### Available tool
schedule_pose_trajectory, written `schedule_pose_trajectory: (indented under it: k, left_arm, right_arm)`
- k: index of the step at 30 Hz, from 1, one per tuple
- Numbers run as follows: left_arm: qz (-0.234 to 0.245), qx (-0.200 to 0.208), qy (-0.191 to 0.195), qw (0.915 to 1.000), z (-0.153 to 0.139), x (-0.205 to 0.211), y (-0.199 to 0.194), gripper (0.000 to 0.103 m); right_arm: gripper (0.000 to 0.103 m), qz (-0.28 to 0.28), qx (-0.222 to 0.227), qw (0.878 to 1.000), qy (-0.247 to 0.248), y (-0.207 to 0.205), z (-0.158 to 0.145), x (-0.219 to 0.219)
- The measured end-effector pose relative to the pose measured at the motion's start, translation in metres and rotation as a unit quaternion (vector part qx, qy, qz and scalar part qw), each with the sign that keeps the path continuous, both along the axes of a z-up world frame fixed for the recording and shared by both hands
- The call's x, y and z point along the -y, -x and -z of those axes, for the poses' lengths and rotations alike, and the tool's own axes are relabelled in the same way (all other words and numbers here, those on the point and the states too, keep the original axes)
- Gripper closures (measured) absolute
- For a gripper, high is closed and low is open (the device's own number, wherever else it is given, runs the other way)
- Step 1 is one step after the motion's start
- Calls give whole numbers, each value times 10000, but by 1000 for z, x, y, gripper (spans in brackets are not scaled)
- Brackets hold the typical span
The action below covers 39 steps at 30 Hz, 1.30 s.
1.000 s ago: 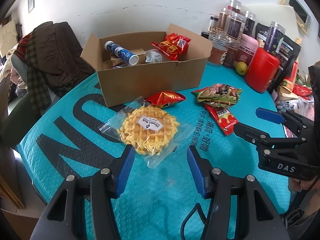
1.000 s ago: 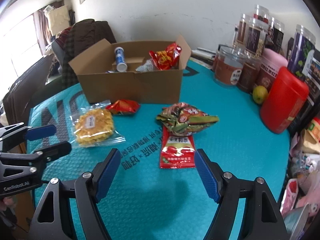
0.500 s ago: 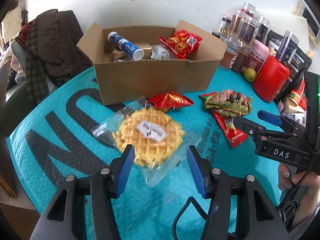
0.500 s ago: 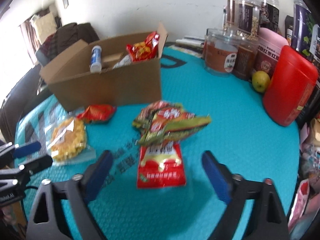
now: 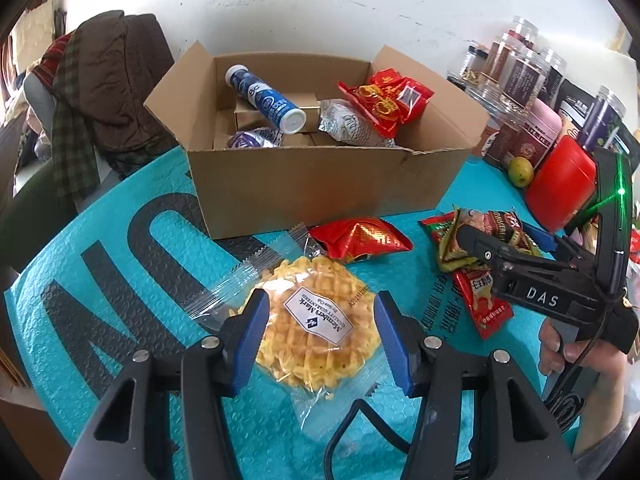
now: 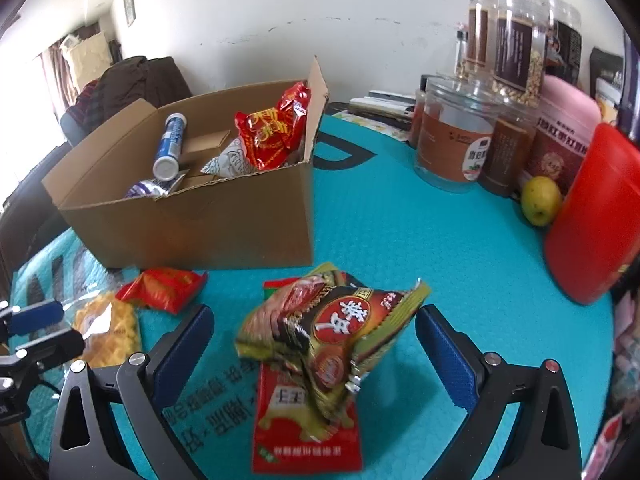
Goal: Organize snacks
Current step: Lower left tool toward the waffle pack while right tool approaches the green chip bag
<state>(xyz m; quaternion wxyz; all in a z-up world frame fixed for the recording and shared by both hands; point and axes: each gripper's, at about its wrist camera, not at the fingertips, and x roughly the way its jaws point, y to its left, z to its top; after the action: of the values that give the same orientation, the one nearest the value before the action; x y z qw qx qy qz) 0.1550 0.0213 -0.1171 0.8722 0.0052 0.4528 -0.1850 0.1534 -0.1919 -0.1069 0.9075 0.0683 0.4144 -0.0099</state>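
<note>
Two tongs are at work over the teal table cover [image 5: 120, 240], and both stand with their jaws spread wide and nothing clamped. Between the blue pads of the left gripper [image 5: 320, 330] lies the wrapped waffle [image 5: 318, 326], flat on the cover, a pad to either side of it; whether the pads touch the wrapper cannot be told. Just beyond its fingertips sits a small red snack packet [image 5: 360, 238], and past that the open cardboard box [image 5: 320, 184], which holds a blue tube [image 5: 266, 98], a red bag [image 5: 386, 100] and other packets. The right gripper [image 6: 314, 344] straddles a crumpled green-and-brown snack bag [image 6: 336, 328] with clear space on each side; this bag rests on top of a flat red sachet [image 6: 306, 432]. Off to the right gripper's right stand a red canister [image 6: 596, 216], a yellow-green fruit [image 6: 540, 200] and several jars [image 6: 456, 144].
</note>
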Motion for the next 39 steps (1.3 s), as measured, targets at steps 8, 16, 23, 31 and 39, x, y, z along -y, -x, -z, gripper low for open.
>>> schedule_pose_trajectory:
  k: [8, 16, 23, 31, 39]
  left_arm:
    - [-188, -137, 81, 9997, 6, -1, -2, 49]
    - [-481, -331, 263, 9979, 11, -16, 7, 49]
    - [-581, -422, 261, 9971, 8, -25, 14, 49]
    - [-646, -773, 520, 9936, 17, -50, 12, 49]
    - [-432, -766, 314, 9956, 14, -48, 7, 7]
  right_arm:
    - [54, 18, -140, 9984, -554, 2, 9, 10]
    - [58, -182, -160, 9957, -891, 23, 6, -2]
    - [58, -567, -213, 9951, -787, 23, 8, -32]
    - [58, -1084, -323, 9908, -747, 26, 12, -67]
    - [58, -1573, -360, 9841, -748, 41, 11, -99]
